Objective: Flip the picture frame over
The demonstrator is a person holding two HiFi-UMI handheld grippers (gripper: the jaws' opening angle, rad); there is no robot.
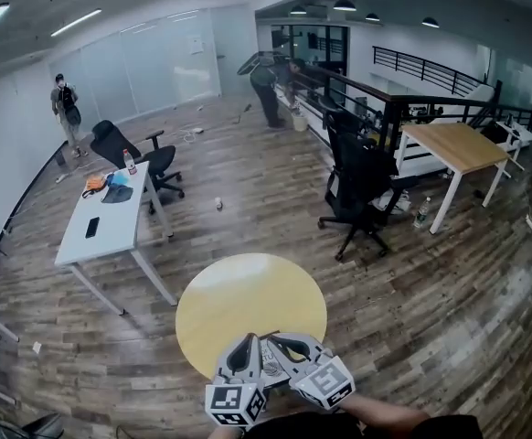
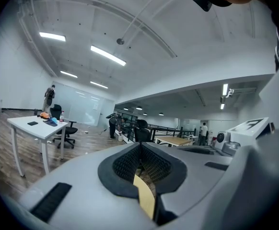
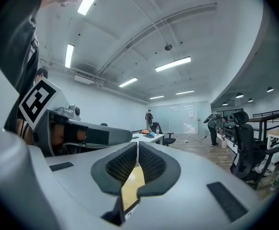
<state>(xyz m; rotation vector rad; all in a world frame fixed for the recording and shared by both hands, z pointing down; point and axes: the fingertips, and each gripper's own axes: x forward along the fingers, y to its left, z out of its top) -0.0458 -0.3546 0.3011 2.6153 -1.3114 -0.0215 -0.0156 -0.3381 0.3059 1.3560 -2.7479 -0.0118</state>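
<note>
No picture frame can be made out for certain. A small pale patterned patch [image 1: 272,362] shows between the two grippers, and I cannot tell what it is. My left gripper [image 1: 250,342] and right gripper [image 1: 276,340] hang side by side over the near edge of the round yellow table [image 1: 248,300], close to my body. In the left gripper view the left gripper [image 2: 140,147] is shut with nothing between its pads, and only yellow table top shows below them. In the right gripper view the right gripper [image 3: 137,150] is likewise shut and empty. Both point level into the room.
A white desk [image 1: 74,245] with a phone and small items stands at the left, beside a black office chair [image 1: 156,163]. Another black chair [image 1: 362,186] and a wooden table [image 1: 458,144] stand at the right by a railing. Two people are far back. Wooden floor surrounds the round table.
</note>
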